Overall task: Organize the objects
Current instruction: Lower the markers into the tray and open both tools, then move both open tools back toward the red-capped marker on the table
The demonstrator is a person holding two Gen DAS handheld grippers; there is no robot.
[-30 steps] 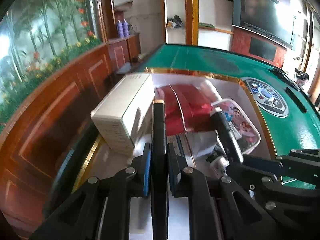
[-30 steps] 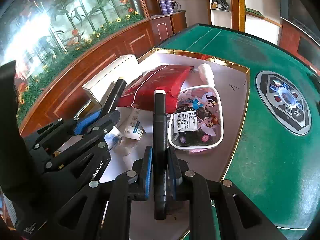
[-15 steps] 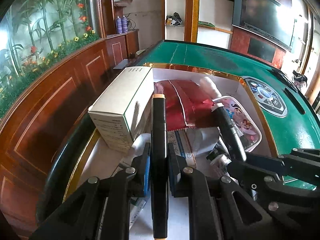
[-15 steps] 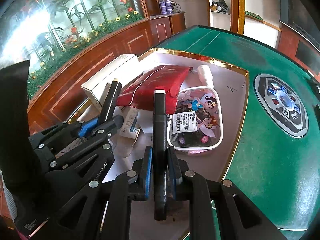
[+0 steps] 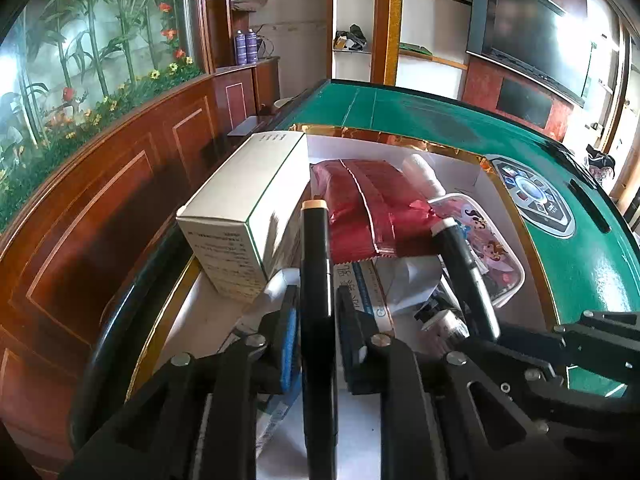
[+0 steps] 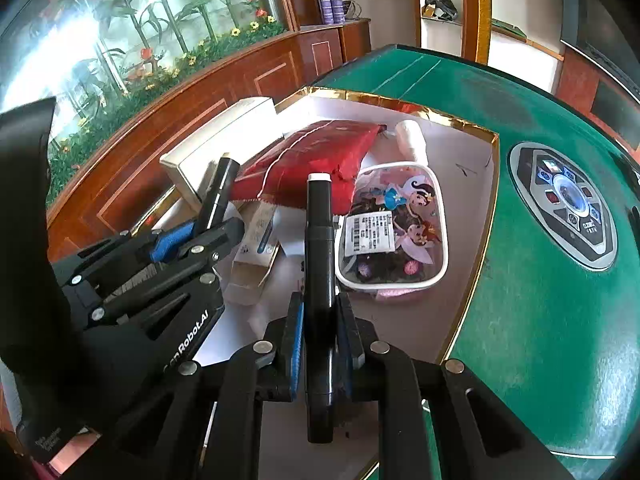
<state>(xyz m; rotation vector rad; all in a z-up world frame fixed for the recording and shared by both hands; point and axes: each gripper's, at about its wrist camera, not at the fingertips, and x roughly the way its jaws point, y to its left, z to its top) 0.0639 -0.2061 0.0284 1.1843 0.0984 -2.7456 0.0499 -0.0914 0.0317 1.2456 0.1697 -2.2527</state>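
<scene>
A shallow white box with a gold rim (image 5: 440, 152) lies on the green table and holds the loose items. My left gripper (image 5: 316, 300) hangs over its near left part. Its jaws are opening, and a black marker with a beige cap (image 5: 316, 264) stands between them with thin gaps at both pads. My right gripper (image 6: 319, 304) is shut on a black marker with a white cap (image 6: 319, 240), above the box's near side. Each gripper shows in the other's view: the left gripper (image 6: 224, 232), the right gripper (image 5: 480, 328).
In the box lie a white carton (image 5: 240, 208), a red foil packet (image 5: 360, 208), a cartoon pouch (image 6: 396, 220), a white roll (image 6: 410, 136) and a small open carton (image 6: 256, 248). The green table (image 6: 540, 300) has a control panel (image 6: 568, 200). A wood-panelled wall (image 5: 100, 220) runs along the left.
The left gripper's pads have parted a little from the beige-capped marker, which they clamped before. The right gripper and its marker have kept still.
</scene>
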